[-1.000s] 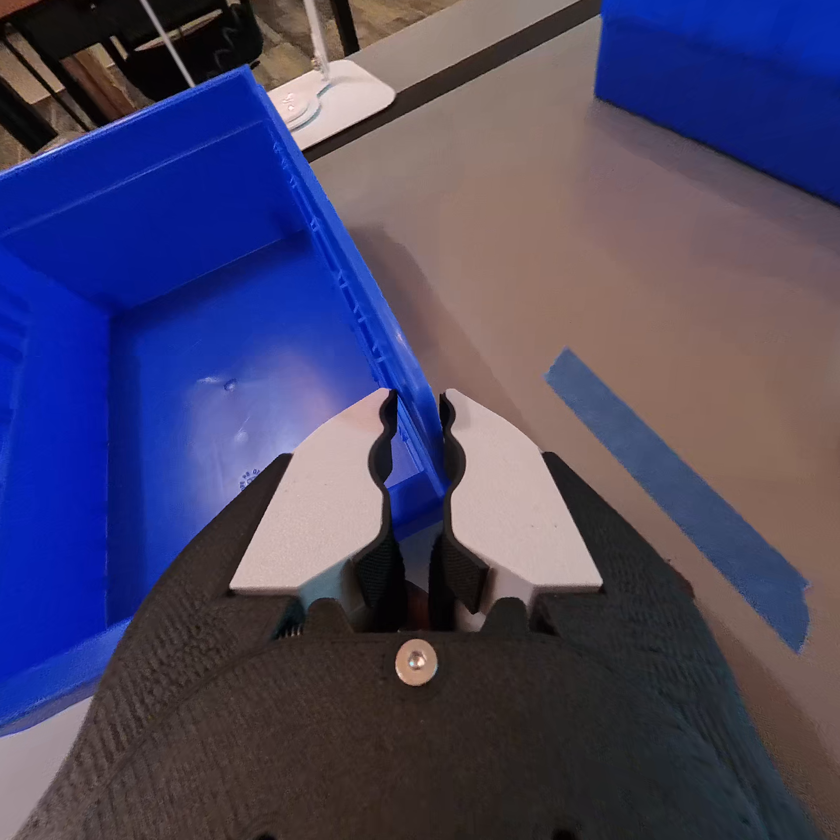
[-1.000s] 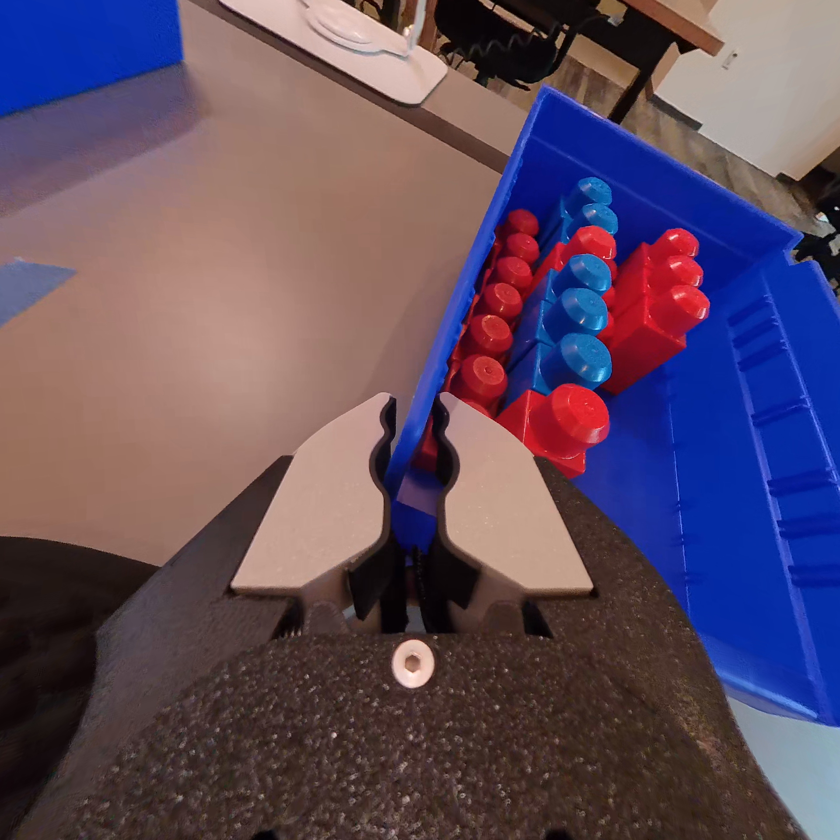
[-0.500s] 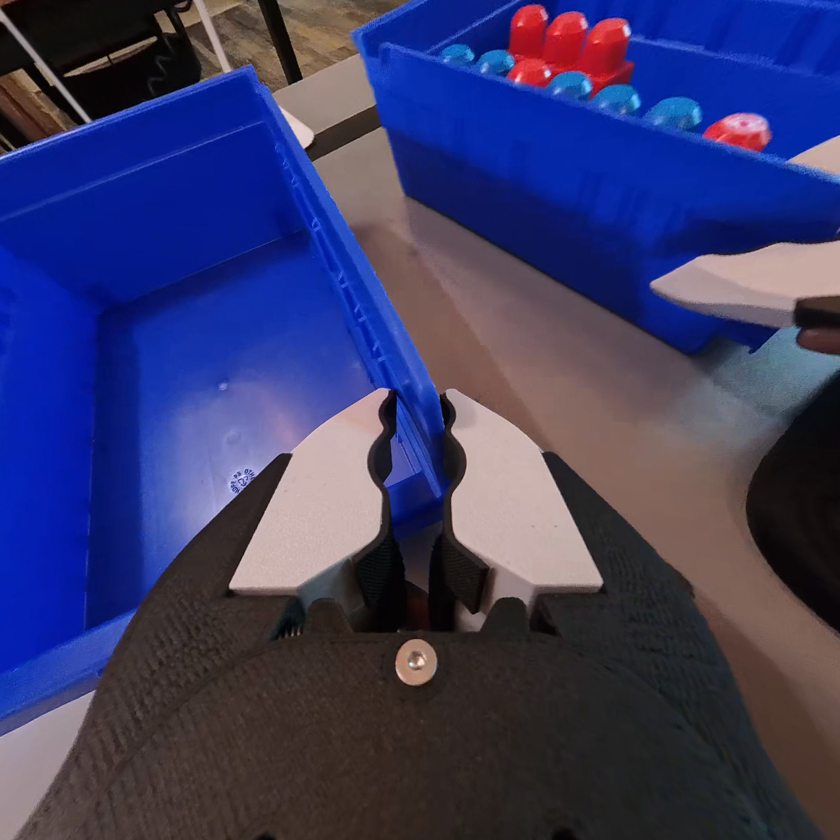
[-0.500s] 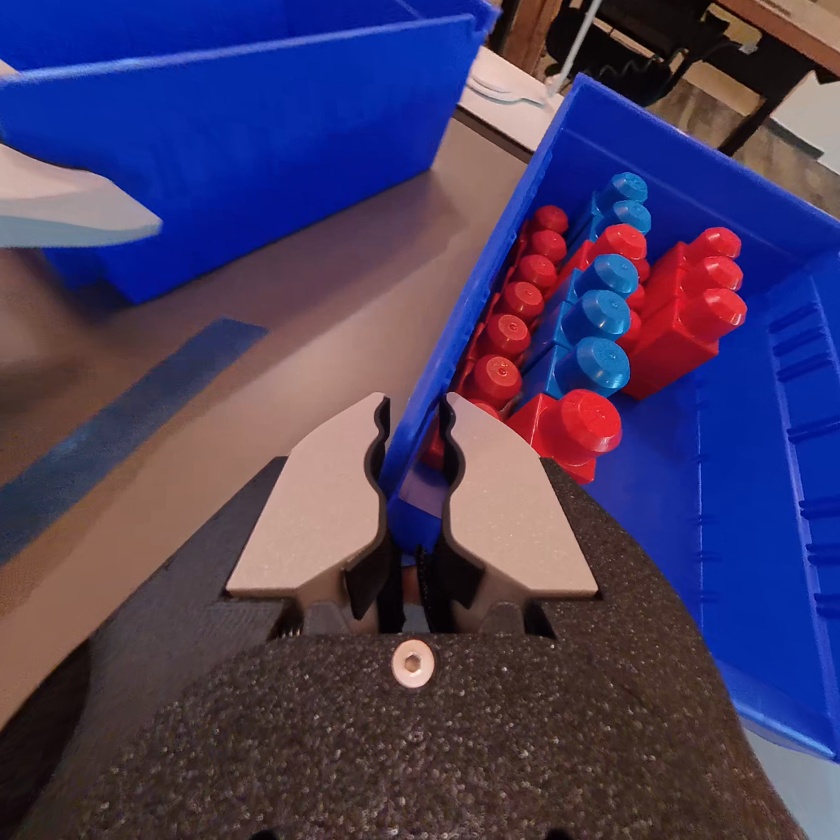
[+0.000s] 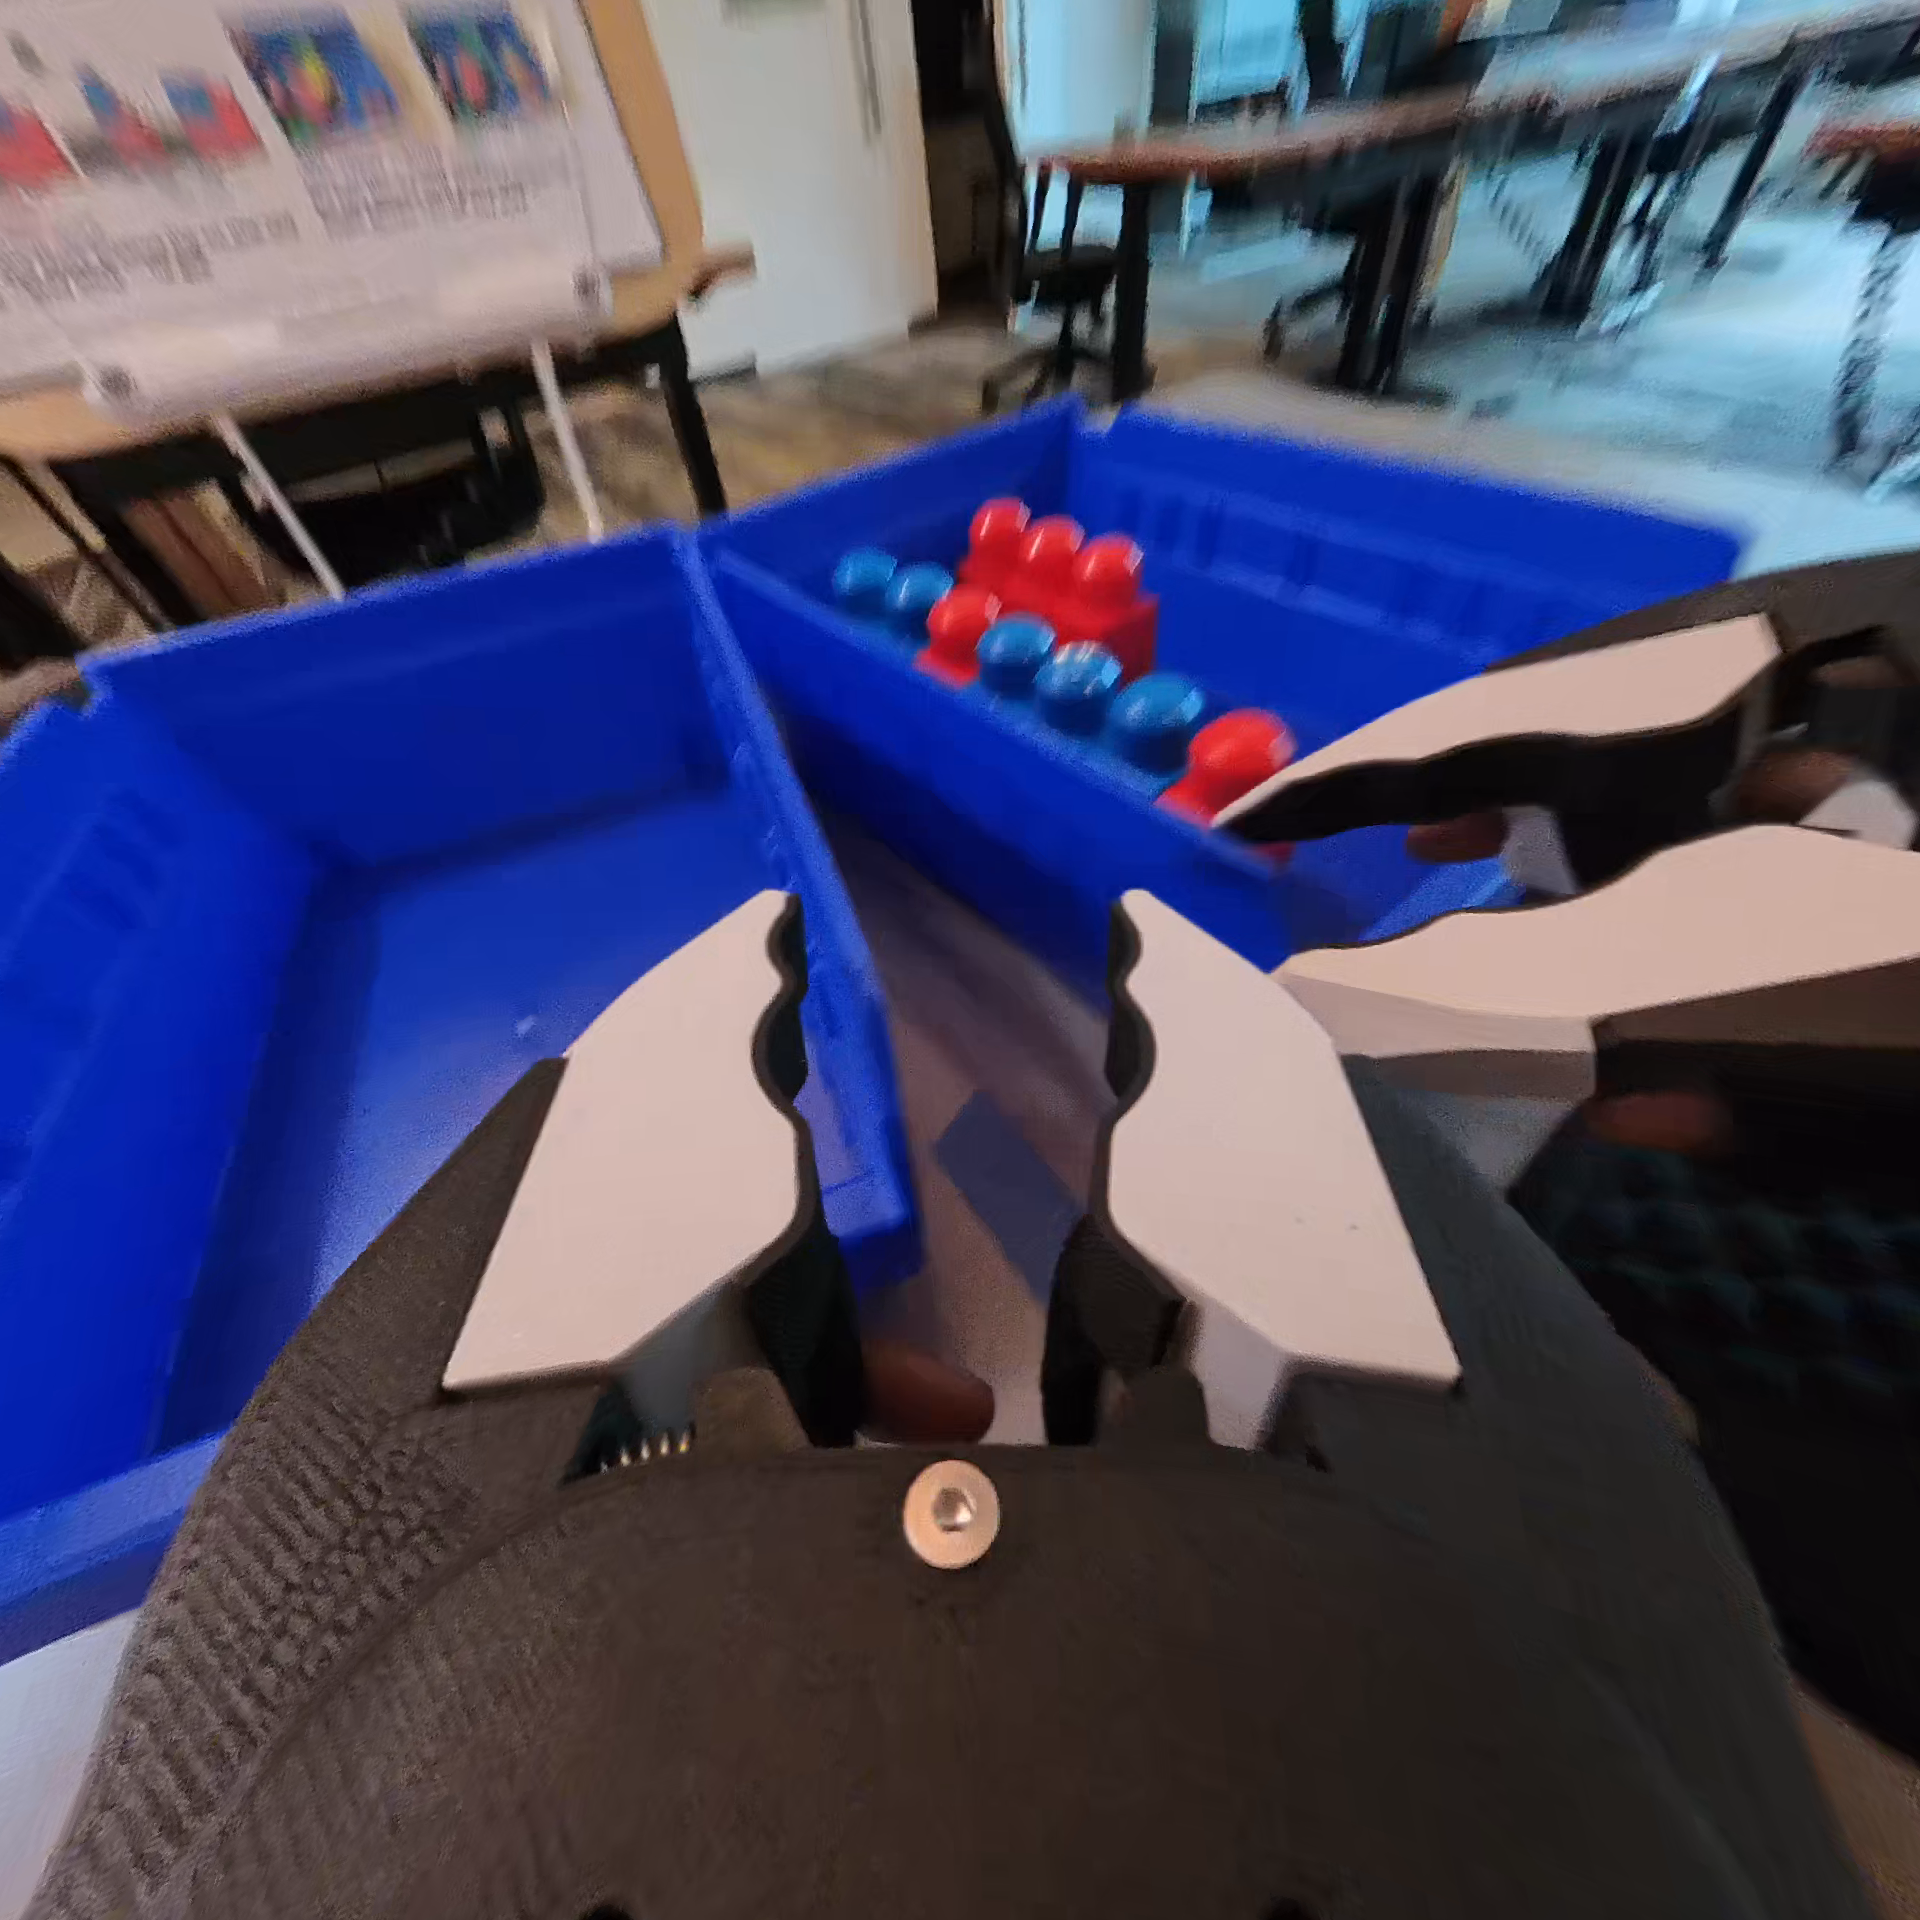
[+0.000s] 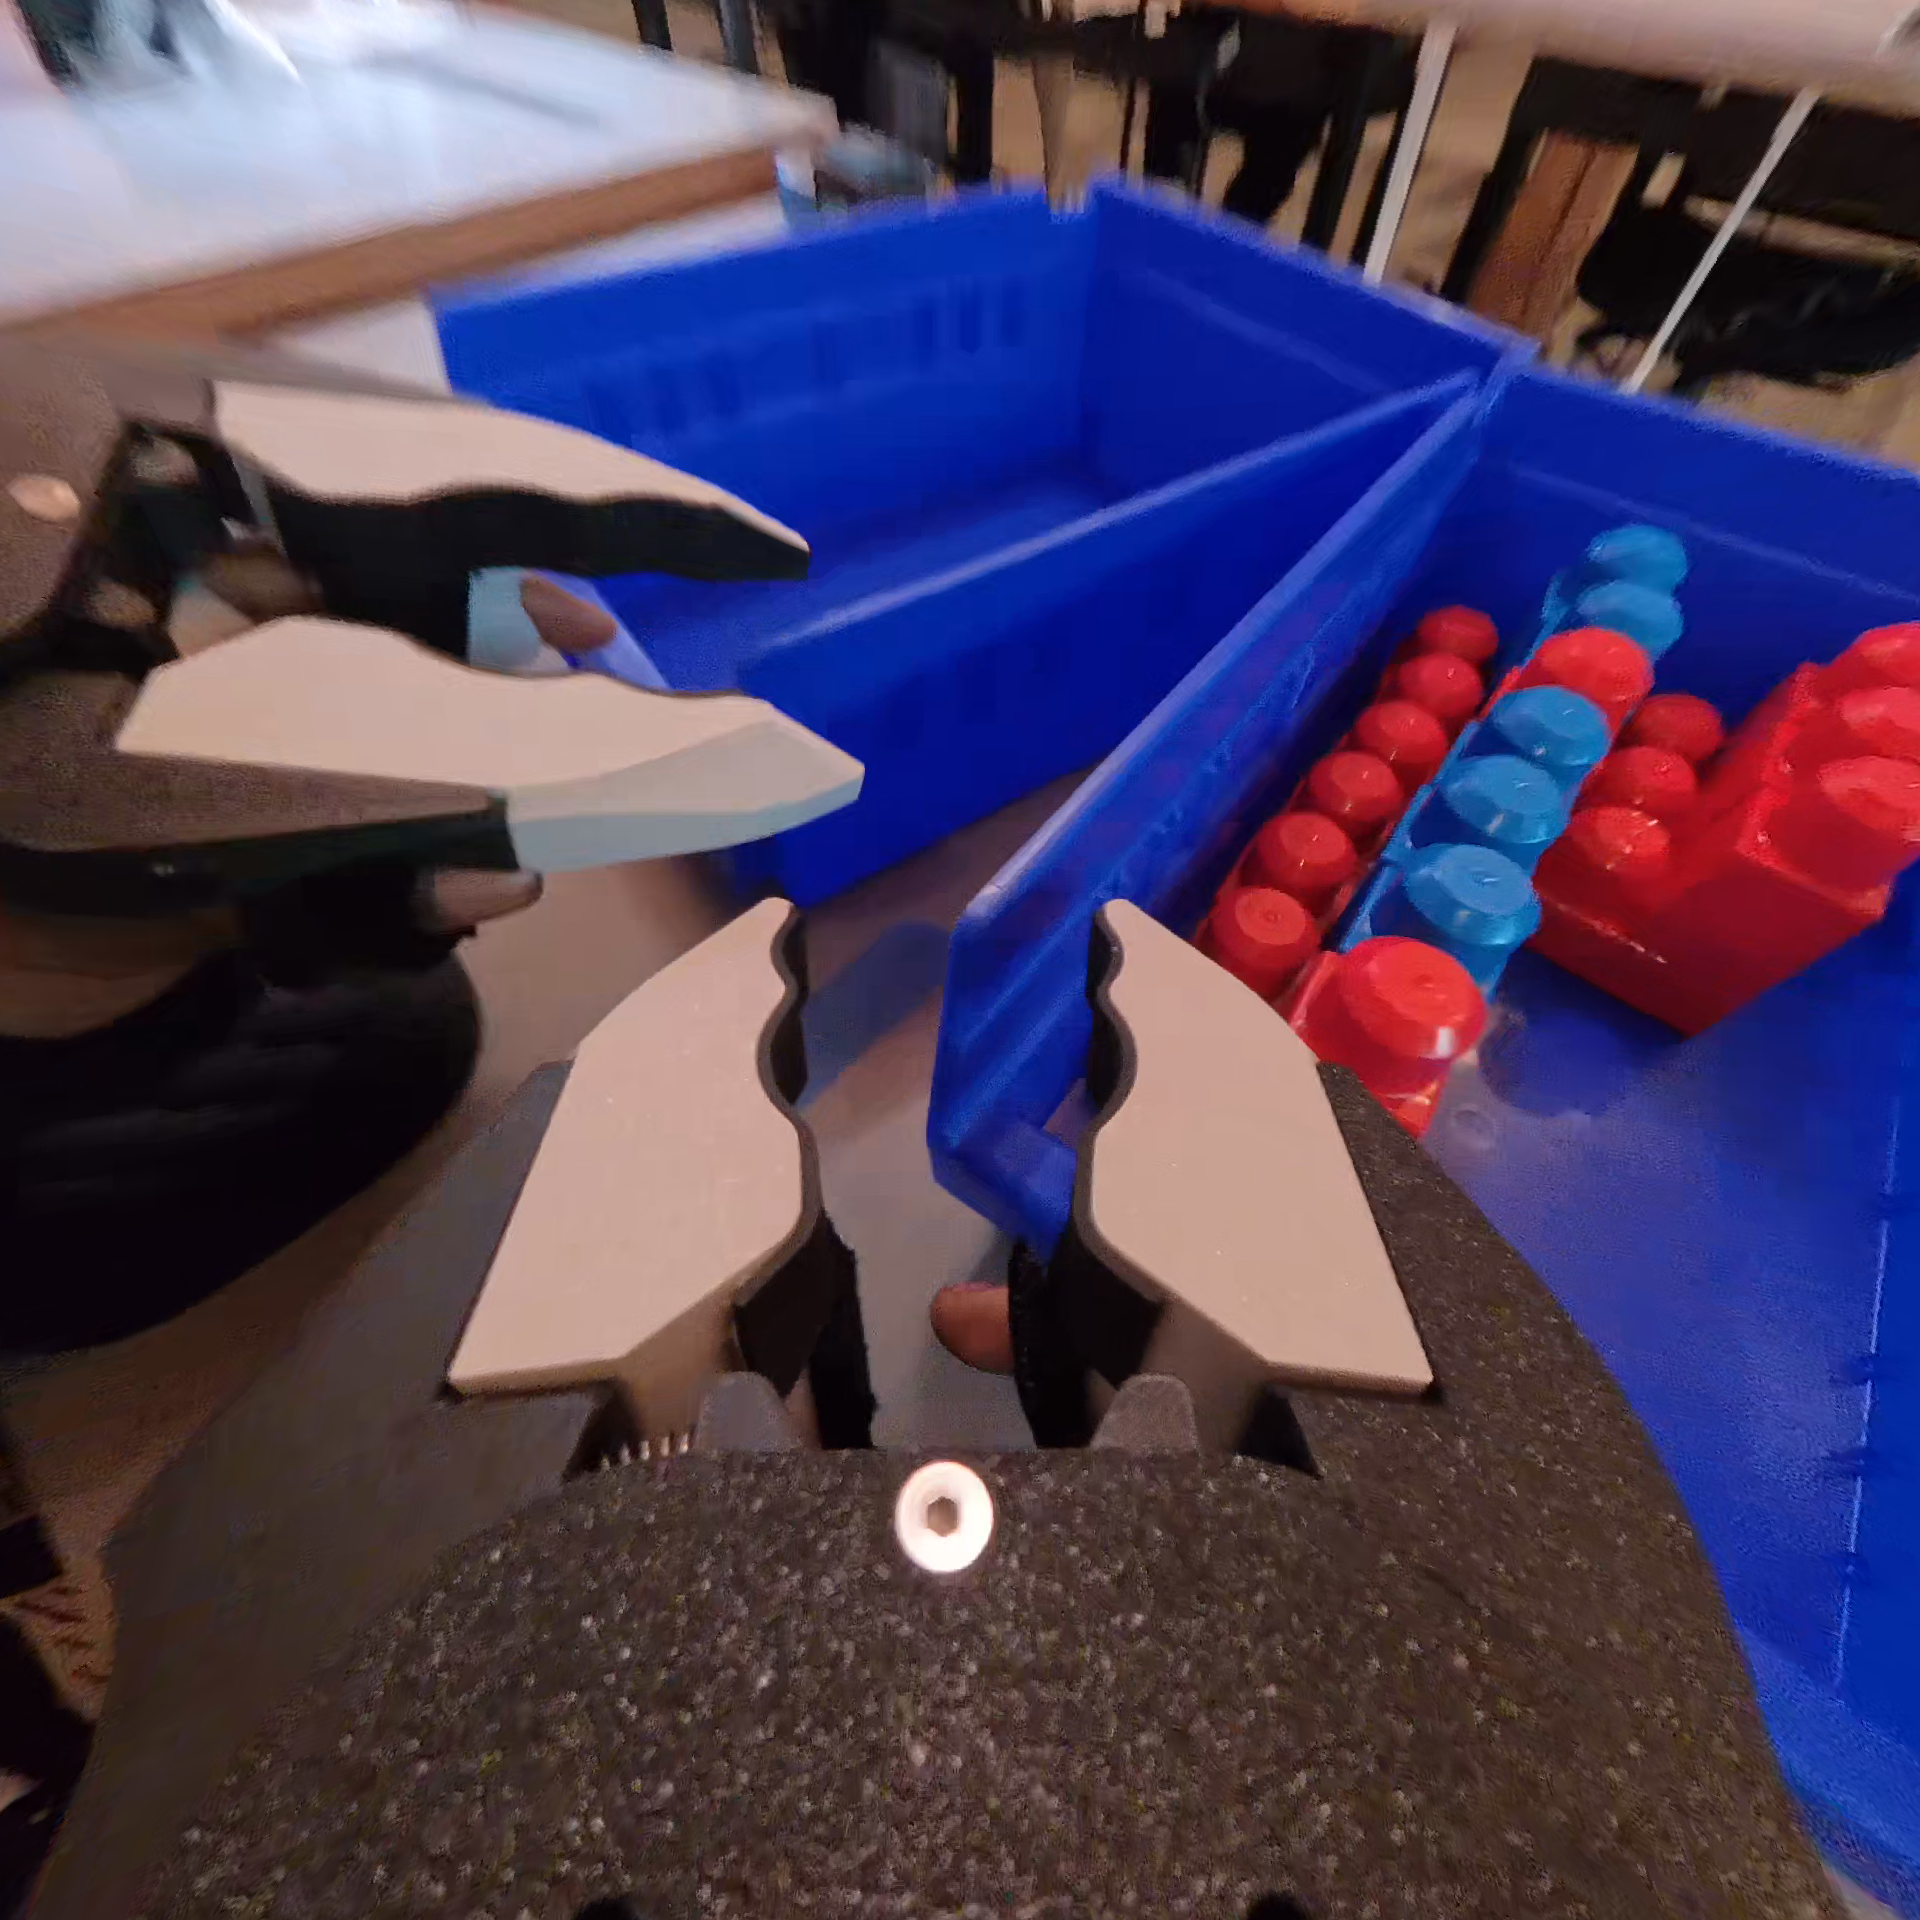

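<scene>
We see the empty bin (image 5: pixel 343 935) far left on the grey table (image 5: pixel 956 1049), blue, nothing inside. Left gripper (image 5: pixel 951 935) sits at its right wall (image 5: pixel 821 997): jaws spread wide, wall close against the left finger (image 5: pixel 665 1122), clear gap to the right finger, so nothing gripped. Strip of blue tape (image 5: pixel 997 1164) on the table shows between the fingers. Next right, the second blue bin (image 6: pixel 1714 1247), its far corner meeting the empty bin's, with a wedge of table between them nearer us. Right gripper (image 6: pixel 945 935) is at its left wall (image 6: pixel 1049 997): jaws also spread wide, wall just beside the right finger (image 6: pixel 1226 1174), open space to the left finger, no grip. Inside this bin, red blocks (image 6: pixel 1340 790) in a row along the wall, blue blocks (image 6: pixel 1507 810) next, a bigger red block (image 6: pixel 1787 831) farthest right. Each gripper shows in the other's view, jaws apart. Background blurred: desks, chairs, a poster board (image 5: pixel 291 156).
</scene>
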A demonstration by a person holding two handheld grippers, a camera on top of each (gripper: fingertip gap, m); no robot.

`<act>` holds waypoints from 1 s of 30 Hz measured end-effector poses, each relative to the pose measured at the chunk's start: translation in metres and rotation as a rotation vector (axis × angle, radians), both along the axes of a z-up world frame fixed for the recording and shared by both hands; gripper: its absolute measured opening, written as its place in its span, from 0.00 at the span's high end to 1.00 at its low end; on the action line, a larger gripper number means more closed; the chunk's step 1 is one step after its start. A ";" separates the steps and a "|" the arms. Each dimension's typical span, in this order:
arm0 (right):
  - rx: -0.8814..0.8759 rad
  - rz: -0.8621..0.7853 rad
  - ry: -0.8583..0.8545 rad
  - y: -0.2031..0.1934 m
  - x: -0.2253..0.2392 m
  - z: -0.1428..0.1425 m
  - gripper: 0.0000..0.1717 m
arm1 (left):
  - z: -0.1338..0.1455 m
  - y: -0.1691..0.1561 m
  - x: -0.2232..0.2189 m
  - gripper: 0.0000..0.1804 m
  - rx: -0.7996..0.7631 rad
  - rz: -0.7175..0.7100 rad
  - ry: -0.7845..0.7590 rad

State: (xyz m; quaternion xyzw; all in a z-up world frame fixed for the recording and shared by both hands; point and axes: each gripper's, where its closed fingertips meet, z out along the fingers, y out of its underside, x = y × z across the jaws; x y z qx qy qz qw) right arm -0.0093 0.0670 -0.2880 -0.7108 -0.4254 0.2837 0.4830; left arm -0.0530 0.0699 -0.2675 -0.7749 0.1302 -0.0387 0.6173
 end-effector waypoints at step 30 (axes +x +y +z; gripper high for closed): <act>0.286 -0.547 -0.252 0.106 0.181 -0.020 0.96 | -0.039 0.047 0.045 0.90 -0.144 0.070 0.080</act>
